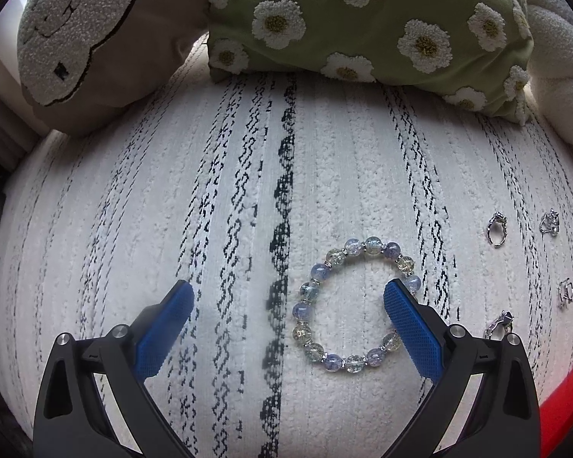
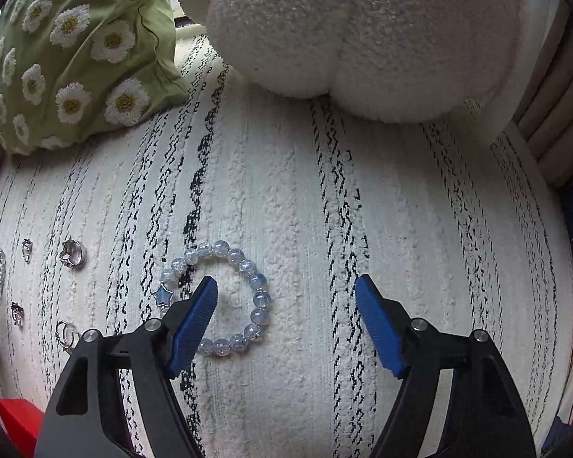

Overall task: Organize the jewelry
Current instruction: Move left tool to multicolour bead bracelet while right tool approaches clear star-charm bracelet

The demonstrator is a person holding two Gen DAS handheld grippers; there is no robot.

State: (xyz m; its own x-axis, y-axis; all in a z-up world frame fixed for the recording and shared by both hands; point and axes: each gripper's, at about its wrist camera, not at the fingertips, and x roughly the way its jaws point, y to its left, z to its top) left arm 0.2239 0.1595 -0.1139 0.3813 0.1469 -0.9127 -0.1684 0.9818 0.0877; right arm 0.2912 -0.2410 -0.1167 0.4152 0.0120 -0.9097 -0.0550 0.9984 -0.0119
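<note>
My left gripper (image 1: 288,297) jaws apart, empty; mixed-bead bracelet (image 1: 357,303) lower centre-right, lying flat. My right gripper (image 2: 286,297) also apart; blue star bracelet (image 2: 225,297) lower centre-left. Rings (image 2: 73,253) scattered at left edge. Judging task barely begun: nothing gathered.

Both cameras sit low and close over the striped white cushion (image 1: 133,229), each looking forward and down past its own blue-padded fingers toward the cushion's far edge. The left wrist view faces the green daisy pillow (image 1: 363,19) at that edge, with small silver rings (image 1: 497,229) off to its right. The right wrist view faces the fluffy white pillow (image 2: 363,38), so it stands further right. The two views share the daisy pillow, the rings and the strip of cushion between the grippers
</note>
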